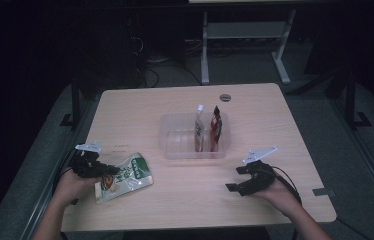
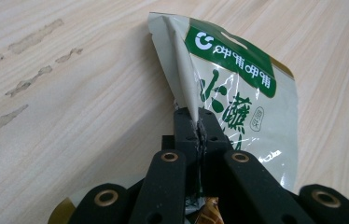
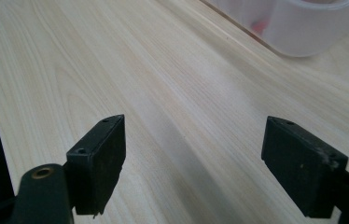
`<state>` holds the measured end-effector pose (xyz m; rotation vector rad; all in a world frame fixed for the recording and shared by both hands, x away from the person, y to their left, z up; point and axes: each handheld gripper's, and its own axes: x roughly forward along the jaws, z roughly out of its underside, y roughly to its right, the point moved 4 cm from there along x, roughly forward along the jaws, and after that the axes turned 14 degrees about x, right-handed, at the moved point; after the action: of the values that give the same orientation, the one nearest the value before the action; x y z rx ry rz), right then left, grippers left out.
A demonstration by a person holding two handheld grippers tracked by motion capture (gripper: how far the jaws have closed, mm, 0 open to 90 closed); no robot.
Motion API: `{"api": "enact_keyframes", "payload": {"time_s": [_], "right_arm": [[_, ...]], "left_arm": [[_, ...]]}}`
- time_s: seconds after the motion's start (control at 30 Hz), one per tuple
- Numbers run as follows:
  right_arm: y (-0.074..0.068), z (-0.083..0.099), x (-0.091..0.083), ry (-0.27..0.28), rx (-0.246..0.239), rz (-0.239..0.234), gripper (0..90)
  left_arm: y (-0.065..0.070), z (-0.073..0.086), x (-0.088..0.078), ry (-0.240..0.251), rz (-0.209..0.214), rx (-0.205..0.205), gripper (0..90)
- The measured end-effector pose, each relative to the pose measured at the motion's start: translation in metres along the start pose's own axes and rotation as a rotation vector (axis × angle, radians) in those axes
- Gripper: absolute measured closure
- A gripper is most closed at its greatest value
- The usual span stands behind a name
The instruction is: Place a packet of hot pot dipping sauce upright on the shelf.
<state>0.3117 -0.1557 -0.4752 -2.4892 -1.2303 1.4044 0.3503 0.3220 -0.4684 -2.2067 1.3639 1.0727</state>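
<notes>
- The left tool (image 1: 106, 171) sits at the near left of the counter (image 1: 140, 105), held in the person's left hand (image 1: 70, 187).
- Its two black jaws are pressed together on the edge of a green and white snack bag (image 1: 125, 177); in the left gripper view the left tool (image 2: 199, 133) pinches a folded side seam of the snack bag (image 2: 238, 93).
- The bag lies on the counter just beside the left hand, its green printed top pointing toward the middle of the counter and its other end toward the near edge.
- In the left gripper view the bag's top corner stands up off the wood (image 2: 70, 93), while the rest of it slopes down to the right.
- The right tool (image 1: 237, 179) is at the near right of the counter, held in the right hand (image 1: 280, 192), well apart from the bag.
- Its jaws stand wide with nothing between them; the right gripper view shows bare wood between the two black pads of the right tool (image 3: 193, 168).
- A clear plastic tub (image 1: 175, 145) stands in the middle of the counter, between the two hands and farther back.
- Two slim packets stand upright in the tub's right part: a pale one (image 1: 199, 130) and a red one (image 1: 216, 127), side by side.
- A corner of the tub (image 3: 298, 32) appears at the top right of the right gripper view.
</notes>
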Motion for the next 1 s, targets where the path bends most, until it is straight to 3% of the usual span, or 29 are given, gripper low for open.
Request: {"api": "enact_keyframes", "payload": {"time_s": [0.43, 0.53, 0.73, 0.83, 1.0], "right_arm": [[0.001, -0.001, -0.001, 0.016, -0.014, -0.015, 22.7], [0.002, -0.001, -0.002, 0.022, -0.018, -0.013, 22.9], [0.001, -0.002, -0.002, 0.028, -0.025, -0.019, 23.0], [0.001, -0.003, -0.003, 0.03, -0.03, -0.022, 23.2], [0.0, -0.005, -0.004, 0.036, -0.033, -0.039, 23.5]], "left_arm": [[0.038, -0.03, -0.01, 0.038, -0.065, 0.01, 89.2], [0.051, -0.04, -0.01, 0.046, -0.073, 0.037, 89.2], [0.072, -0.065, 0.001, 0.1, -0.037, 0.094, 89.2], [0.082, -0.078, 0.01, 0.089, -0.024, 0.14, 89.2], [0.091, -0.093, 0.028, 0.092, 0.011, 0.161, 89.1]]}}
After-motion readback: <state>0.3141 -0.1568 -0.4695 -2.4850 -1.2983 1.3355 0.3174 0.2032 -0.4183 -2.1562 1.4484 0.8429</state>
